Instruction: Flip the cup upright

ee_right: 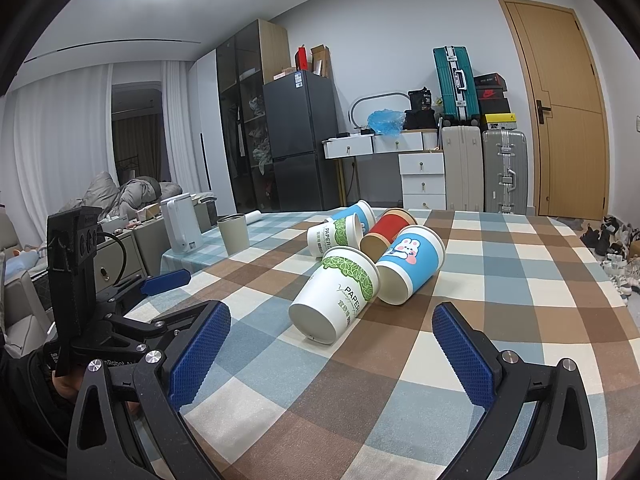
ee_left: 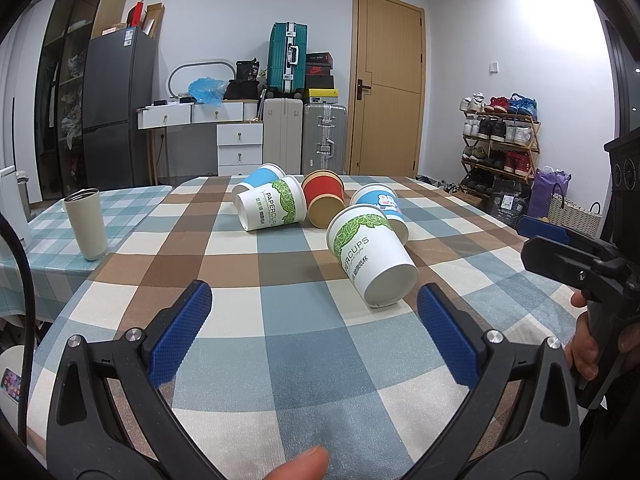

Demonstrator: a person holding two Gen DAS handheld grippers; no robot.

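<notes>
Several paper cups lie on their sides on the checked tablecloth (ee_left: pixel 280 340). The nearest is a white cup with a green leaf band (ee_left: pixel 370 258), base toward me; it also shows in the right wrist view (ee_right: pixel 338 298). Behind it lie a blue rabbit cup (ee_left: pixel 380 204) (ee_right: pixel 412 266), a red cup (ee_left: pixel 323 198) (ee_right: pixel 386 230), a second white leaf cup (ee_left: pixel 272 204) (ee_right: pixel 334 238) and another blue cup (ee_left: pixel 260 178) (ee_right: pixel 358 212). My left gripper (ee_left: pixel 314 300) is open and empty, just short of the nearest cup. My right gripper (ee_right: pixel 332 320) is open and empty, near that cup's base.
A beige tumbler (ee_left: pixel 87 224) stands upright on the table at the left, and shows in the right wrist view (ee_right: pixel 234 234) beside a white kettle (ee_right: pixel 181 226). The table's far edge faces suitcases, drawers and a door. A shoe rack (ee_left: pixel 500 136) stands at the right.
</notes>
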